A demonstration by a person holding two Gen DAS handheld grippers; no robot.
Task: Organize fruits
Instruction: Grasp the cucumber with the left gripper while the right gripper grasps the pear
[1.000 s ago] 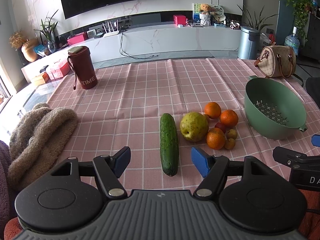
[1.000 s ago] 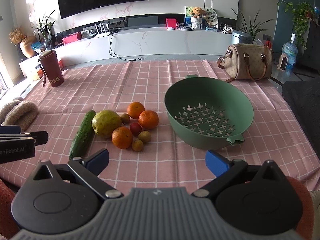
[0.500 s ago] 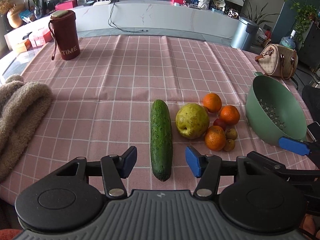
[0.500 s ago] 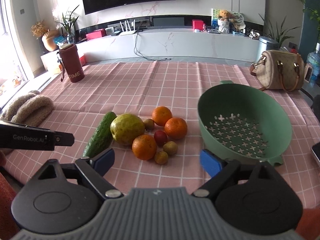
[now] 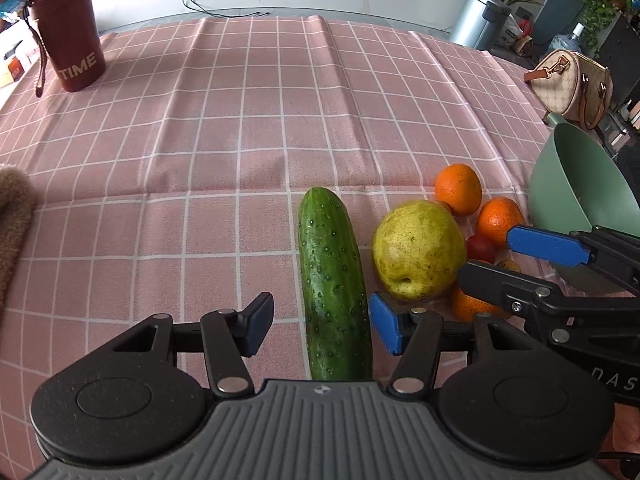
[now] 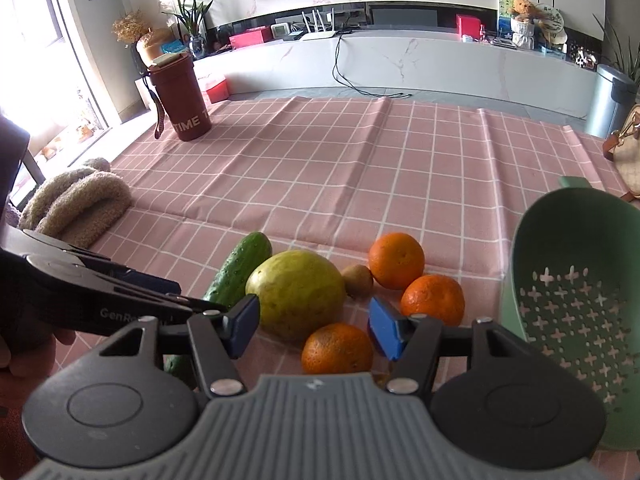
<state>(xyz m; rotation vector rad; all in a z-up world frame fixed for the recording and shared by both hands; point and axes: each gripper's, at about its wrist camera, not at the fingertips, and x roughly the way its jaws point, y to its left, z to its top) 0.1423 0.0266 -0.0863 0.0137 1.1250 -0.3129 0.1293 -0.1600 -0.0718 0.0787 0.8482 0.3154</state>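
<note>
Left wrist view: green strainer bowl [image 5: 576, 196] at the right edge of the counter [image 5: 224, 128], stiff plastic, light, nothing in it; take it by the rim if it needs shifting. Cucumber [image 5: 334, 280] lies lengthwise, pointing away, firm and bumpy, fairly heavy; best gripped across the middle so it won't tip. The left gripper [image 5: 320, 326] has its fingers spread wide, holding nothing, and the near end of the cucumber sits between them, closer to the right pad, touch unclear. Pear [image 5: 418, 250] just right of the cucumber, large, round, smooth skin, could slip and bruise; grip across its widest part, looks near the limit of the opening. Right wrist view: right gripper [image 6: 316, 330] fingers wide open, empty, low over the fruit pile; the pear [image 6: 296, 294] and the nearest orange [image 6: 338, 348] both lie in the gap between the pads, the pear toward the left pad, orange nearer the middle. Three oranges in all, firm, round, prone to roll, textured peel gives grip; take each across the middle. Small fruit among them, a brownish one [image 6: 358, 280] behind the pear and a red one [image 5: 480, 246], light, likely soft, easy to crush, need a gentle pinch. All fruit on the counter just left of the bowl.
</note>
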